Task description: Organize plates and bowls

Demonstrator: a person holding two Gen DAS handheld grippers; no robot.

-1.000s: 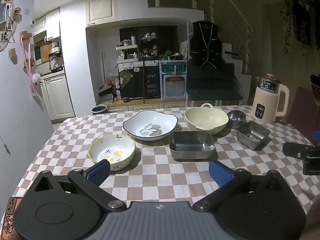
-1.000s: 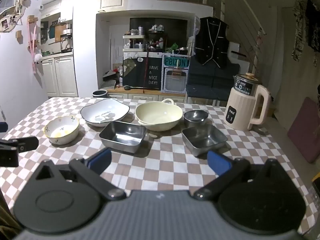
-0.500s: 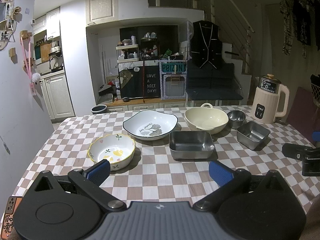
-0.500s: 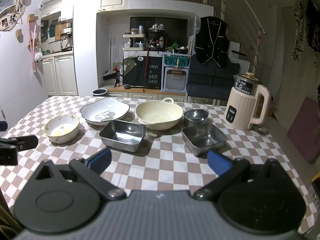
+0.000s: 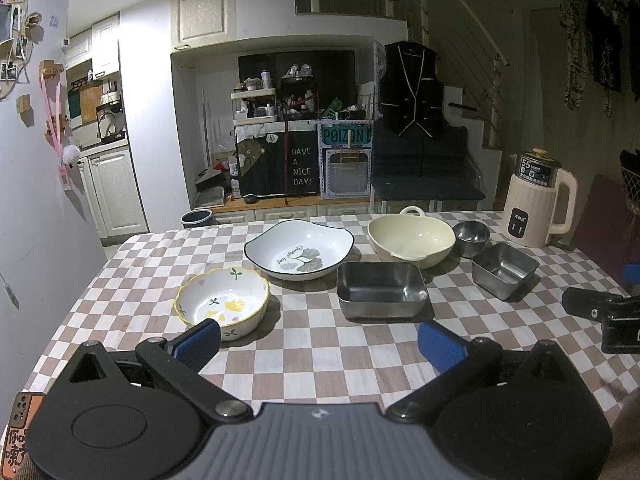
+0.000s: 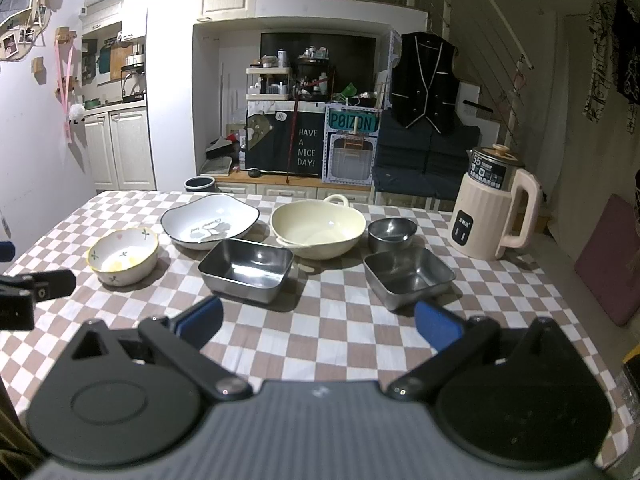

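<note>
On the checkered table stand a small flowered bowl (image 5: 222, 302) (image 6: 123, 255), a white leaf-print dish (image 5: 299, 249) (image 6: 209, 221), a cream handled bowl (image 5: 411, 235) (image 6: 318, 229), a large steel tray (image 5: 381, 289) (image 6: 246, 264), a small steel tray (image 5: 505, 269) (image 6: 408, 276) and a small steel bowl (image 5: 471, 236) (image 6: 392, 232). My left gripper (image 5: 319, 344) hovers open over the near table edge, just before the flowered bowl. Open too, my right gripper (image 6: 319, 322) hangs in front of the two steel trays. Neither holds anything.
A cream electric kettle (image 5: 538, 200) (image 6: 494, 206) stands at the table's far right. Each gripper shows in the other's view: the right one (image 5: 600, 312) and the left one (image 6: 28, 292). Cabinets and shelves lie beyond the table's far edge.
Both grippers have crept slightly forward toward the dishes. Nothing on the table has moved.
</note>
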